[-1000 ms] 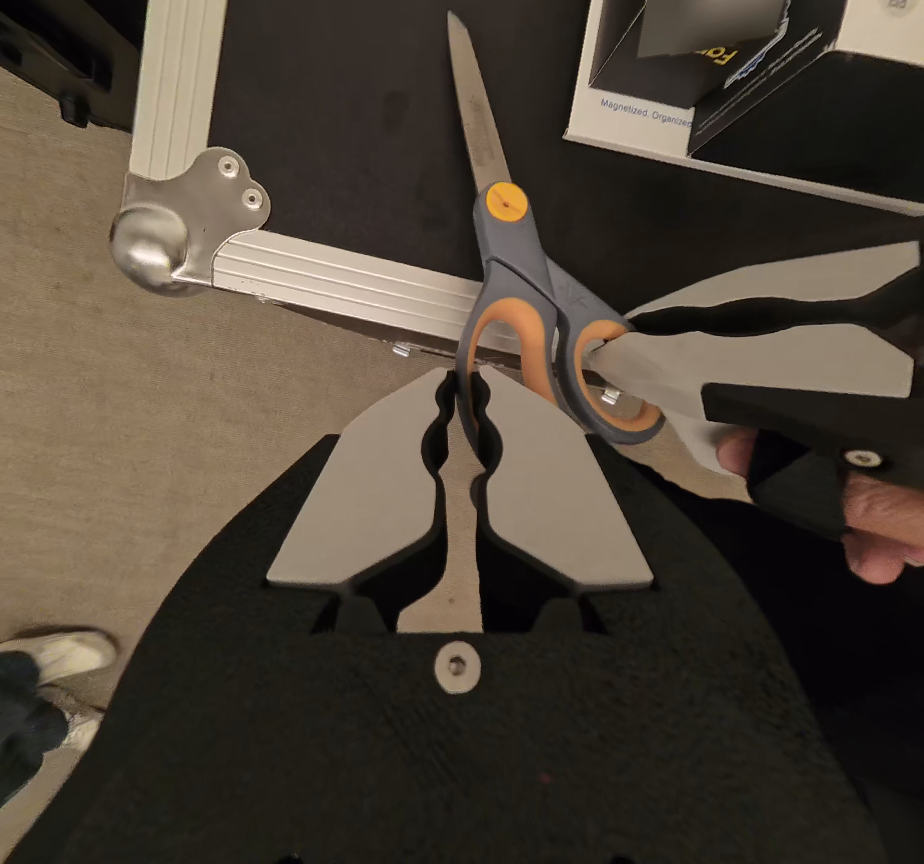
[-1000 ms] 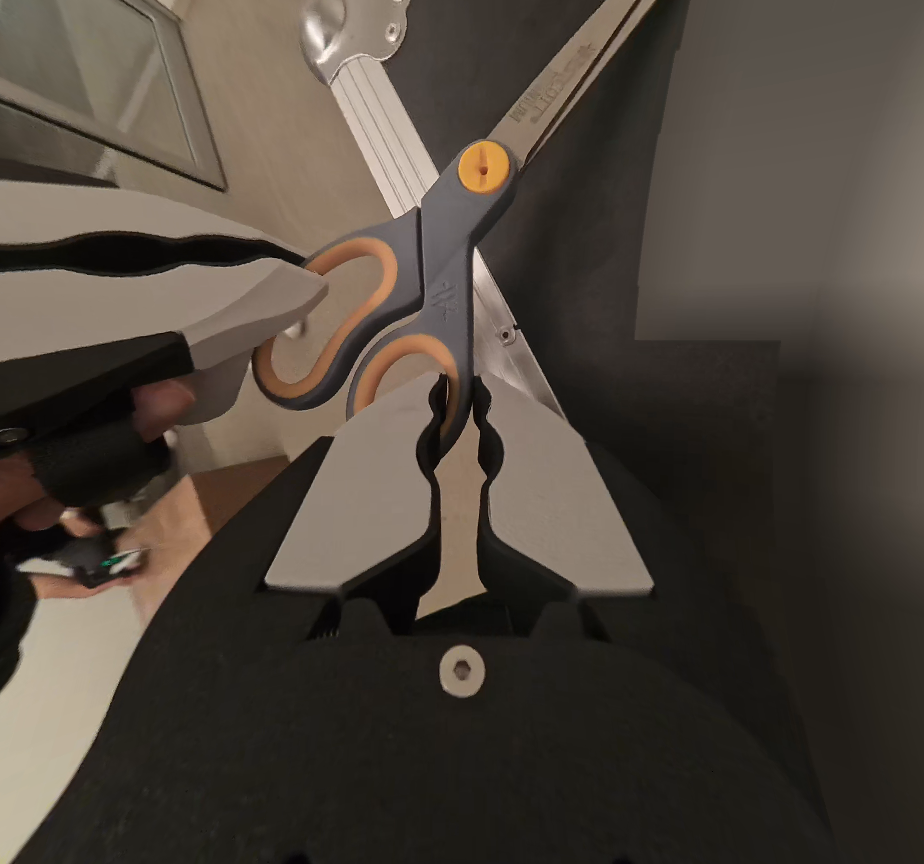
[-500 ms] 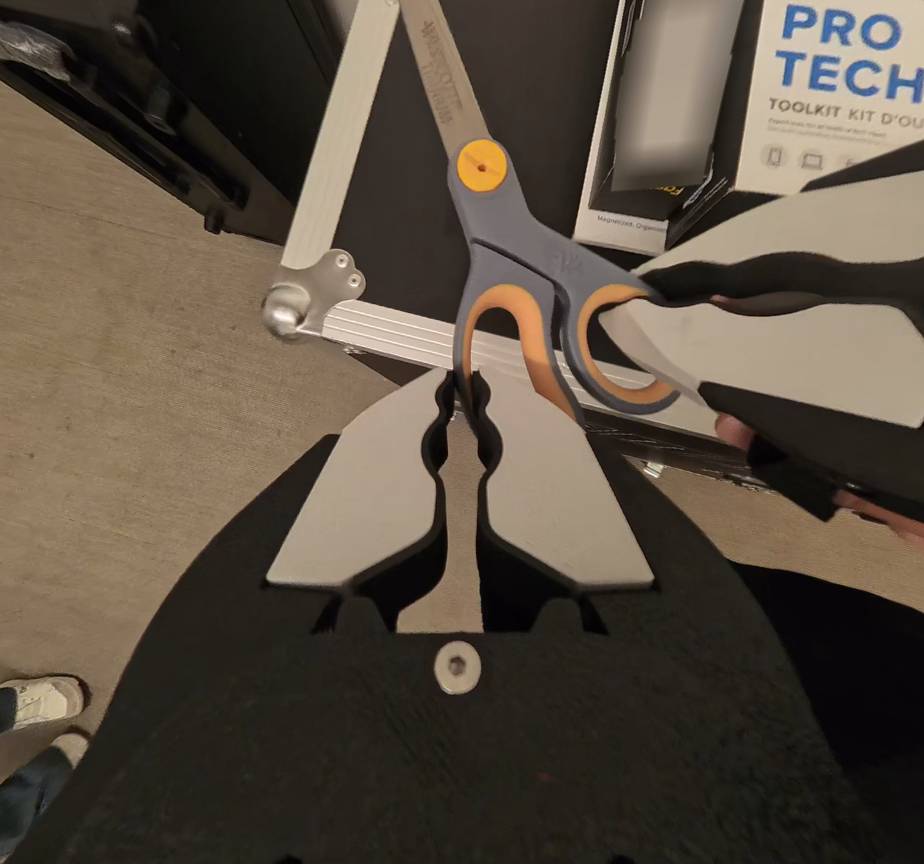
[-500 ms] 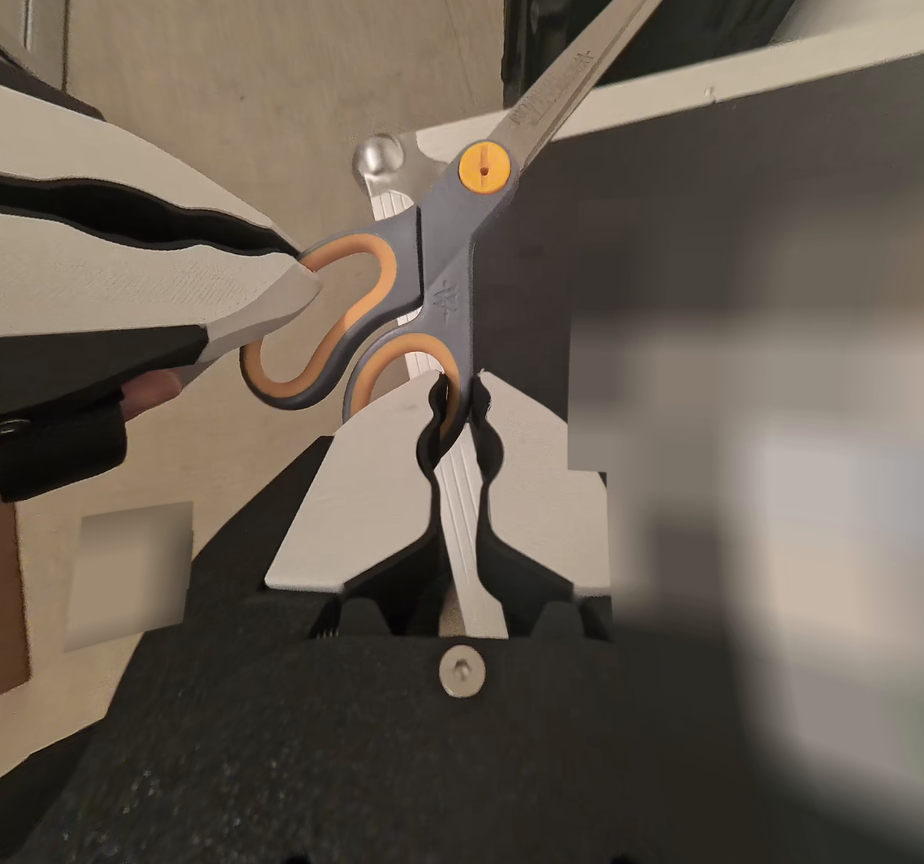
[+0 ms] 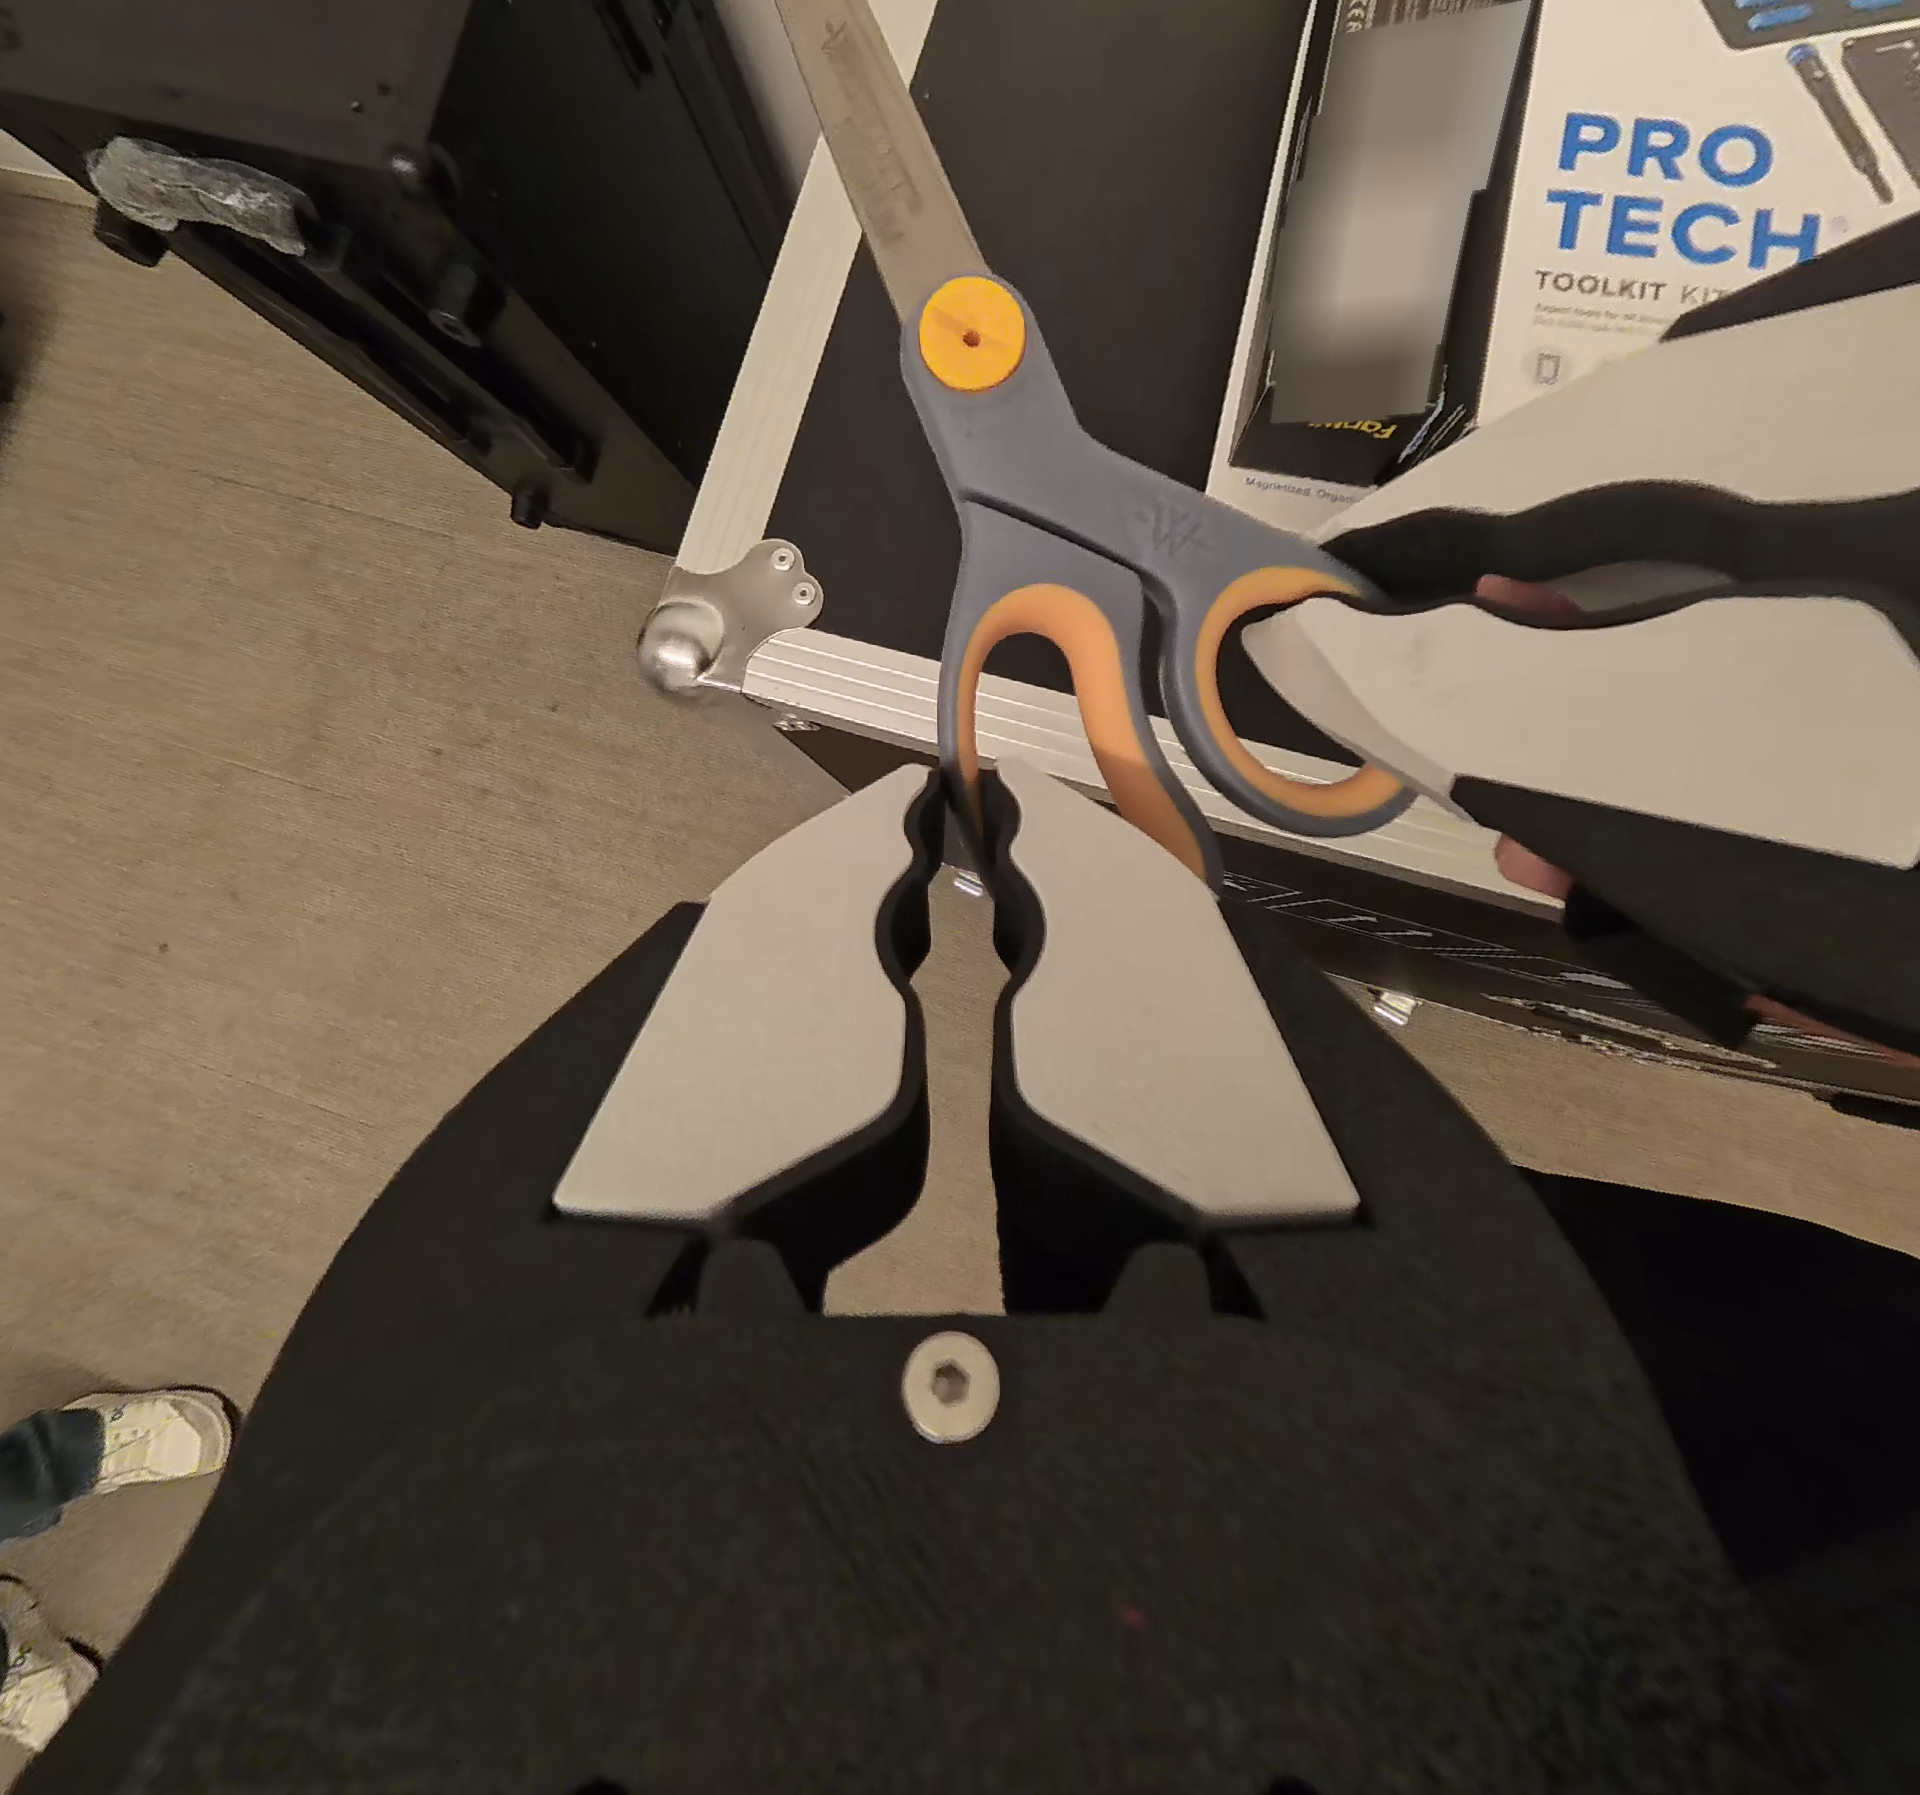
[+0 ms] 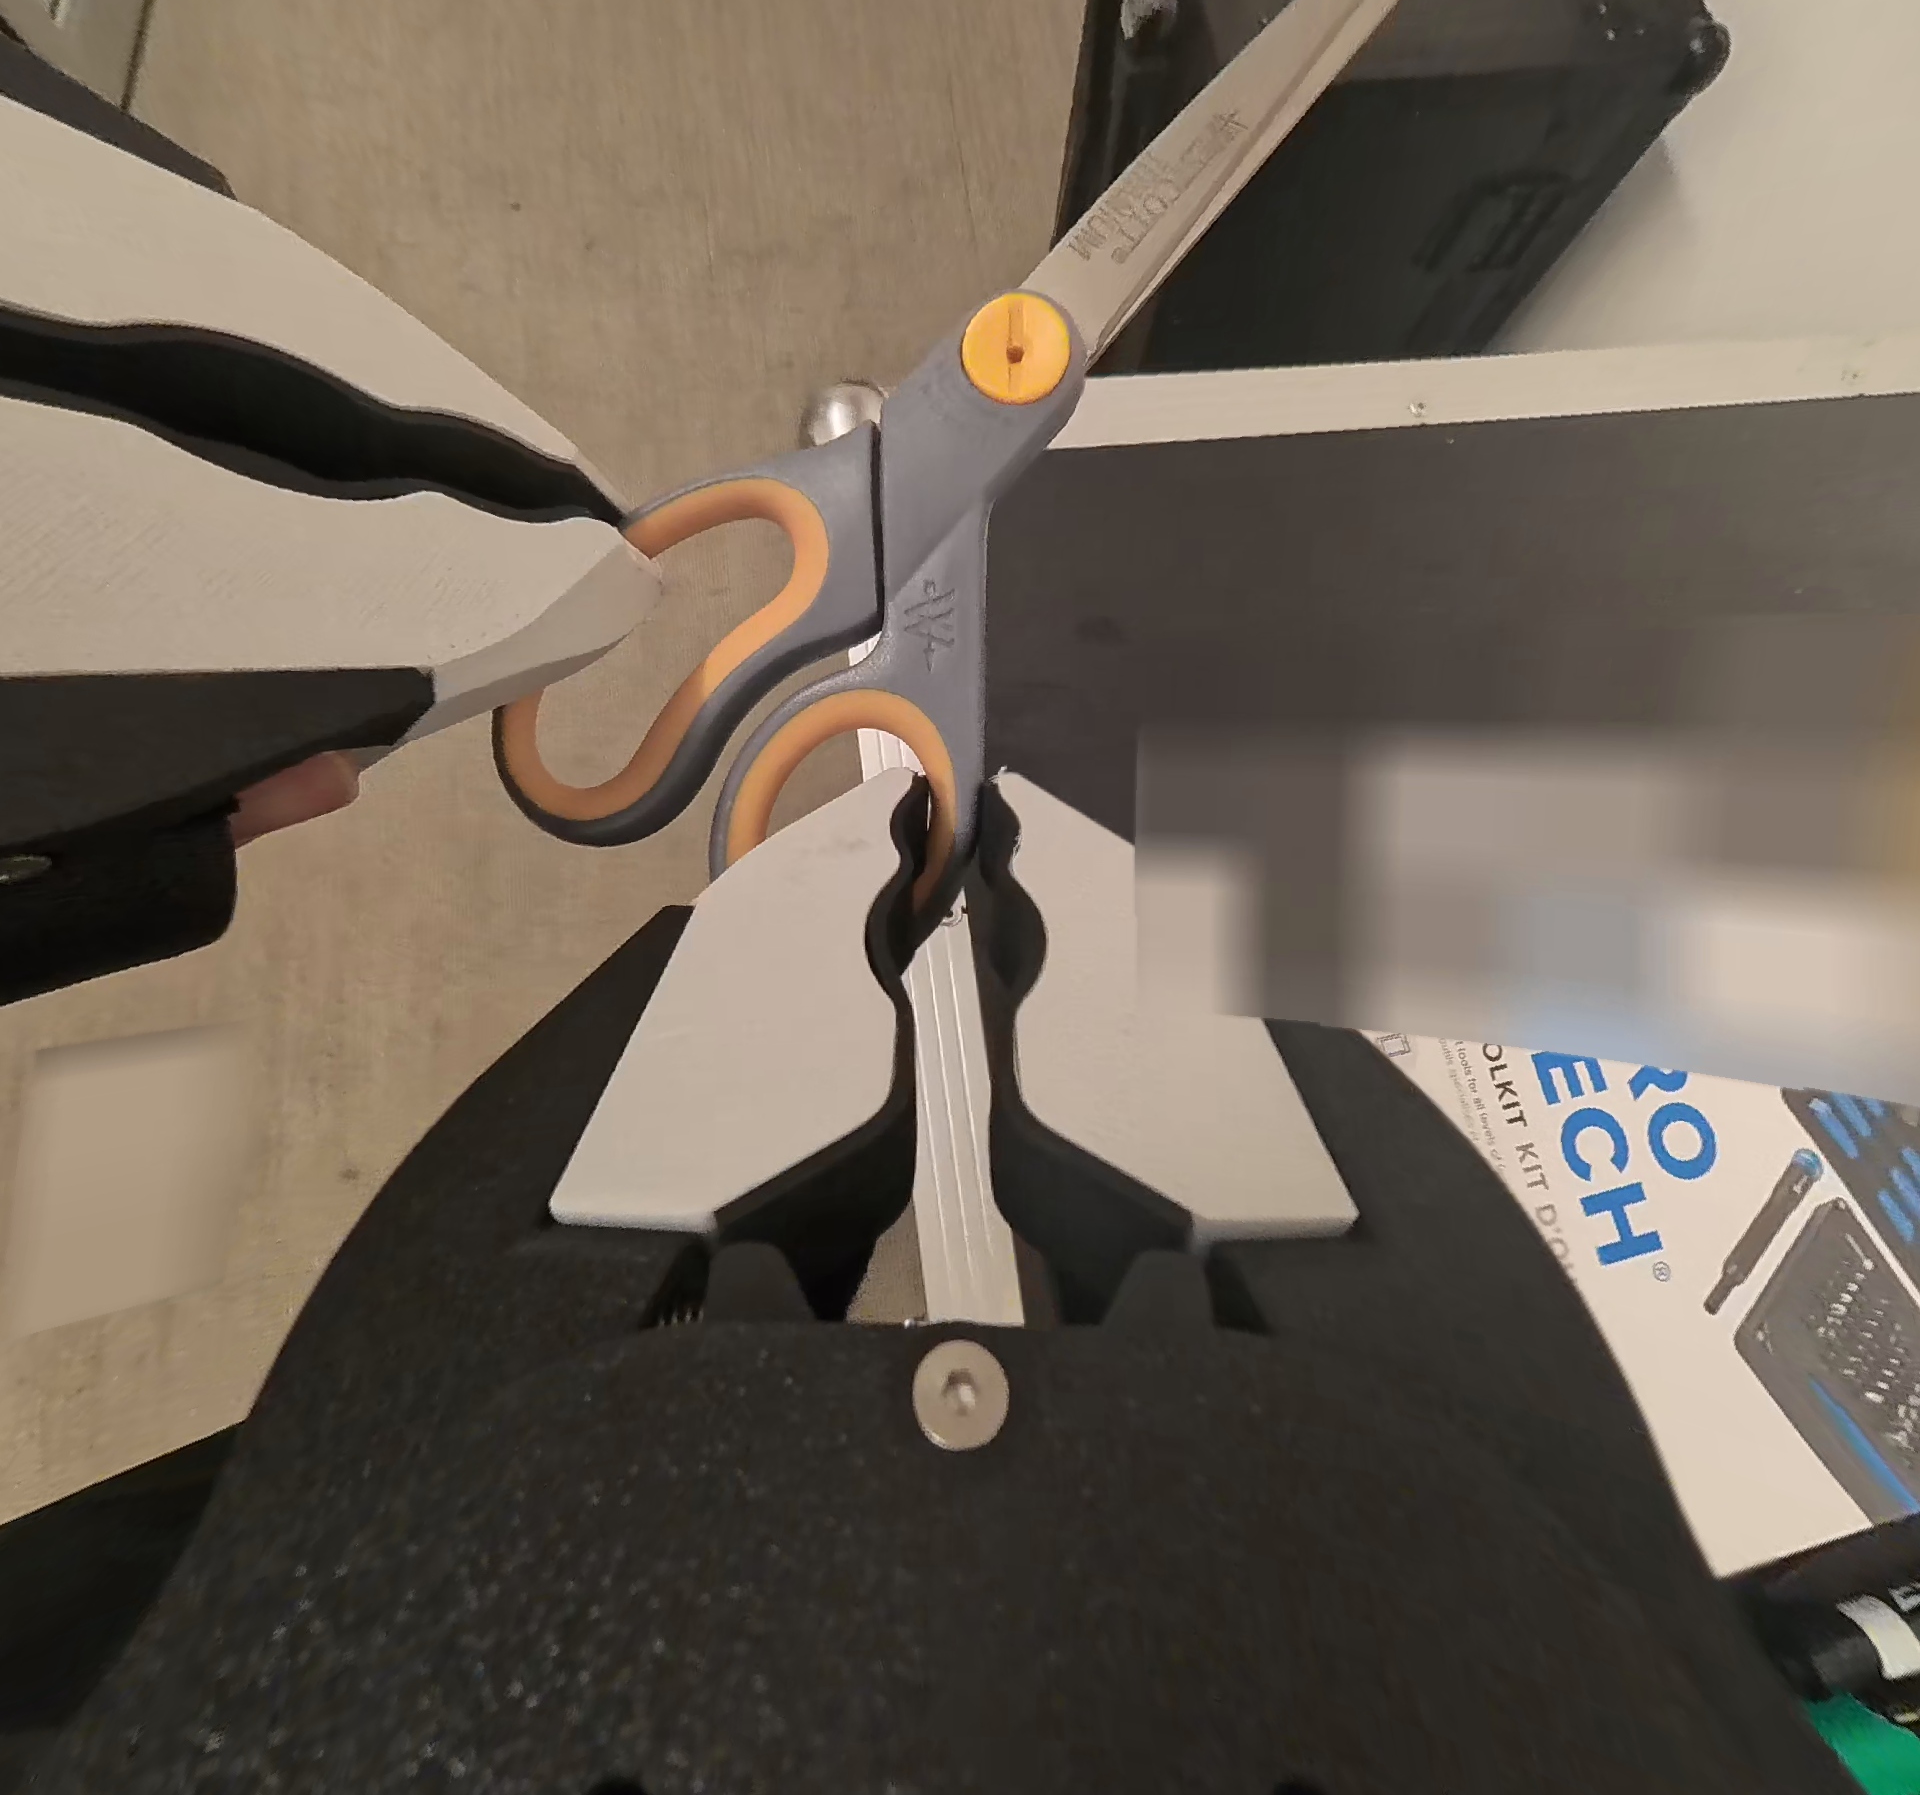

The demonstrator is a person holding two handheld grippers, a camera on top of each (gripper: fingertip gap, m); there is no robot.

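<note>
A pair of scissors (image 5: 1049,498) with grey and orange handles, an orange pivot and closed steel blades hangs in the air over the corner of a black case. My left gripper (image 5: 961,795) is shut on the rim of one handle loop. My right gripper (image 6: 951,800) is shut on the rim of the other loop. The right gripper (image 5: 1325,566) comes in from the right in the left wrist view. The left gripper (image 6: 623,535) comes in from the left in the right wrist view, where the scissors (image 6: 935,540) point up and right.
Below is a black flight case with an aluminium rim (image 5: 883,696) and a metal ball corner (image 5: 675,654). A white toolkit box (image 5: 1662,83) lies on it. Another black case (image 5: 312,135) stands on the beige carpet. A person's shoe (image 5: 135,1444) is at lower left. The tips of one gripper are about 7 centimetres away from the tips of the other.
Both grippers have risen with the scissors, away from the case top. The case corner looks smaller and more of the floor and the box shows. The blades stay closed.
</note>
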